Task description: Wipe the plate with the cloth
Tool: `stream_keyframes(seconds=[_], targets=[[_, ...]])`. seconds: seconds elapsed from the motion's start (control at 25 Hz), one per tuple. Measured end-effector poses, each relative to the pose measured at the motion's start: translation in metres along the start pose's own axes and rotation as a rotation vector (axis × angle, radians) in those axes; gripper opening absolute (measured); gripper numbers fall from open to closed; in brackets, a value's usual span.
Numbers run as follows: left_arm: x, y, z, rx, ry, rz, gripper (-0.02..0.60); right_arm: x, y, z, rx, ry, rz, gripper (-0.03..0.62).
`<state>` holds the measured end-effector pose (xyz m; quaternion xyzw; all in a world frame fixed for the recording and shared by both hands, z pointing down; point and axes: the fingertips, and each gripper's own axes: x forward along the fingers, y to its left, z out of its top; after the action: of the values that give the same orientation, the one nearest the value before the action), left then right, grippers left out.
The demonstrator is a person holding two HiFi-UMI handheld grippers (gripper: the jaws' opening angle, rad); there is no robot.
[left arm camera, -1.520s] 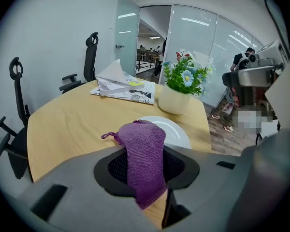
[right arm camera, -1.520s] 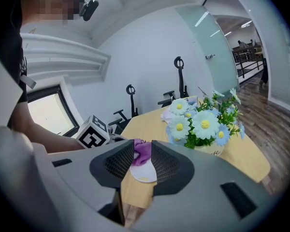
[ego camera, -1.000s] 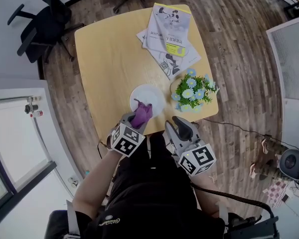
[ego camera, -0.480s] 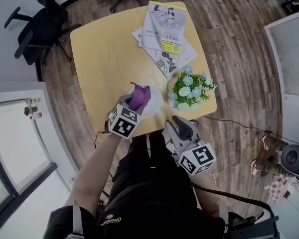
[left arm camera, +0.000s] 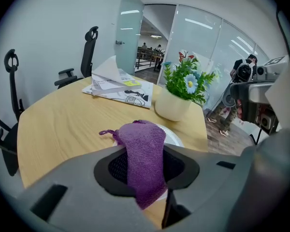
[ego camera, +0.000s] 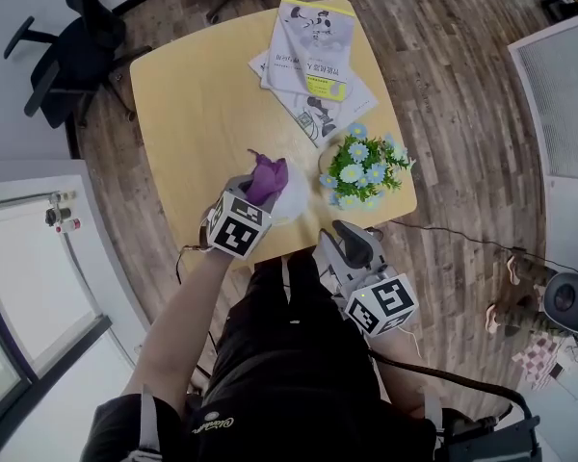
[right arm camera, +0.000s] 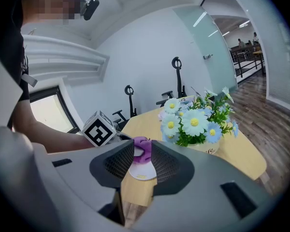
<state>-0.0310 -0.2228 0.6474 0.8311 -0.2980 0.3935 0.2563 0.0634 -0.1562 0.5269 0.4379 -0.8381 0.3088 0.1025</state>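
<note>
A small white plate lies near the front edge of the round wooden table, mostly covered by my left gripper. That gripper is shut on a purple cloth, which sticks out past the jaws over the plate's far side. In the left gripper view the cloth drapes between the jaws, with the plate's rim just behind it. My right gripper hangs off the table's front edge, open and holding nothing. From the right gripper view the plate and the cloth show through the jaw gap.
A white pot of blue and white flowers stands right beside the plate. Printed booklets lie at the table's far side. Office chairs stand on the wooden floor beyond the table's left.
My left gripper has carried the cloth from the plate's near edge across to its far side. The right gripper has stayed where it was.
</note>
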Motion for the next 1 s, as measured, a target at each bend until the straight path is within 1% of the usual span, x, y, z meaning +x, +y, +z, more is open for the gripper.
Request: stream_keyframes(seconds=[0.24,0.48,0.64,1.0], targets=[[-0.01,-0.037,-0.027,0.024,0.038,-0.062,0.126,0.001,0.0,0.002,0.001,-0.001,0.001,0.11],[-0.02,-0.066,-0.047,0.022,0.054,-0.105,0.126,0.003,0.002,0.002,0.0,-0.002,0.002,0.11],[-0.018,-0.063,-0.044,0.01,0.046,-0.101,0.126,0.003,0.003,0.001,0.001,0.001,0.005,0.11],[0.001,-0.025,-0.005,0.019,0.009,-0.038,0.126,-0.001,-0.002,-0.004,0.009,0.003,-0.007,0.11]])
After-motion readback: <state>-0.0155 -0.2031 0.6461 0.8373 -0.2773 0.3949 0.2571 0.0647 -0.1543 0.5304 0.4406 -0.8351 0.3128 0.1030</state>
